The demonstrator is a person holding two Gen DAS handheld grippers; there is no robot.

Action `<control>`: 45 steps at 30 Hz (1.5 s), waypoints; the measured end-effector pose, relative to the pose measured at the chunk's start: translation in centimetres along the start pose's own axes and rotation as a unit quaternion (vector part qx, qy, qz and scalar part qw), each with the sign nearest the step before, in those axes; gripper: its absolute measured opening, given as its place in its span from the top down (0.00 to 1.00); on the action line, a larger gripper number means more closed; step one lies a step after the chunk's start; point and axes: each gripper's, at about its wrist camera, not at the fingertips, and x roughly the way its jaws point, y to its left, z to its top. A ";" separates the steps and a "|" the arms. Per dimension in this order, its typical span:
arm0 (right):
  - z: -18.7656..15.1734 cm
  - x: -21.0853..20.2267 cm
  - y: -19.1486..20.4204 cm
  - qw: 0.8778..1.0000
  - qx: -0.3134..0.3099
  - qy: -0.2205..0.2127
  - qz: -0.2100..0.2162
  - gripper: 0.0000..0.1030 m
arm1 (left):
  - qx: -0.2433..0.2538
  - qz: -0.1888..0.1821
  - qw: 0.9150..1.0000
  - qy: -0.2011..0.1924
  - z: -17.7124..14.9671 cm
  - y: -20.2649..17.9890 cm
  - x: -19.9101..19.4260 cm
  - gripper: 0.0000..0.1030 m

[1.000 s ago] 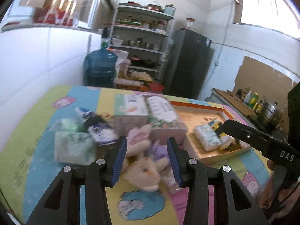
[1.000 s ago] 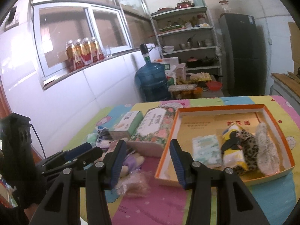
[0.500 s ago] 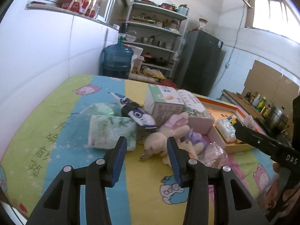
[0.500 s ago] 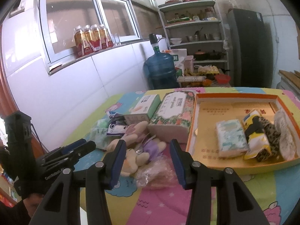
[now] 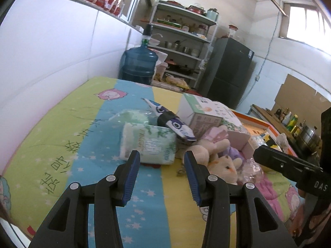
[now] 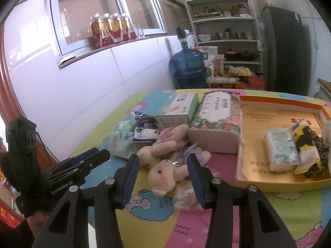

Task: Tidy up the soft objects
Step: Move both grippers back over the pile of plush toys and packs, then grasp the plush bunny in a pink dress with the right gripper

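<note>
My left gripper (image 5: 160, 165) is open and empty, just short of a soft tissue pack (image 5: 149, 145) on the colourful cloth. My right gripper (image 6: 163, 169) is open and empty, with a cream plush bear (image 6: 165, 175) between its fingers' line of sight. The bear (image 5: 225, 165) lies in a heap with a pink-and-purple plush (image 6: 175, 138), a dark blue-white pouch (image 5: 175, 125) and a crinkly clear bag (image 6: 186, 194). An orange tray (image 6: 281, 103) at the right holds a tissue pack (image 6: 282, 152), a yellow-black pack (image 6: 306, 146) and a leopard-print item.
Two tissue boxes (image 6: 182, 107) (image 6: 217, 111) stand behind the heap, next to the tray. A white wall runs along the table's left side. A blue water jug (image 6: 188, 68), shelves and a dark fridge (image 6: 285, 49) stand beyond the far edge.
Both grippers have pulled back and swung left. The left one now faces the tissue pack instead of the plush heap; the right one now faces the bear instead of the tray.
</note>
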 end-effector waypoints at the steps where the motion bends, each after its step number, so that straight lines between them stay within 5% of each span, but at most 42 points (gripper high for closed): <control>1: 0.0 0.3 0.3 1.000 -0.003 0.003 0.005 0.54 | -0.002 0.001 1.000 0.001 0.0 0.2 0.1 0.55; 11: -0.3 1.4 1.0 1.000 0.002 0.015 0.025 0.54 | -0.004 -0.027 0.999 0.028 0.9 2.2 2.1 0.50; 14: -0.4 1.7 0.5 0.999 0.012 0.022 0.028 0.52 | 0.022 -0.028 0.999 0.023 1.4 2.4 2.1 0.48; 16: -0.3 1.9 0.5 0.999 0.012 0.025 0.027 0.39 | 0.042 -0.033 0.998 0.021 1.6 2.2 2.1 0.47; 23: -0.2 2.4 0.3 0.999 0.007 0.026 0.021 0.38 | 0.088 -0.050 0.995 0.007 0.9 0.3 1.8 0.47; 32: 1.7 5.8 -0.4 0.999 0.016 0.038 0.007 0.38 | 0.069 -0.036 0.997 -0.009 0.4 0.4 0.9 0.47; 36: 1.5 7.2 -0.7 0.998 0.020 0.052 -0.003 0.64 | 0.056 -0.032 0.998 -0.005 0.3 1.2 1.1 0.47; 45: 1.9 9.4 -1.7 0.994 0.076 0.072 0.038 0.65 | 0.050 -0.033 0.998 -0.004 0.1 1.6 1.4 0.47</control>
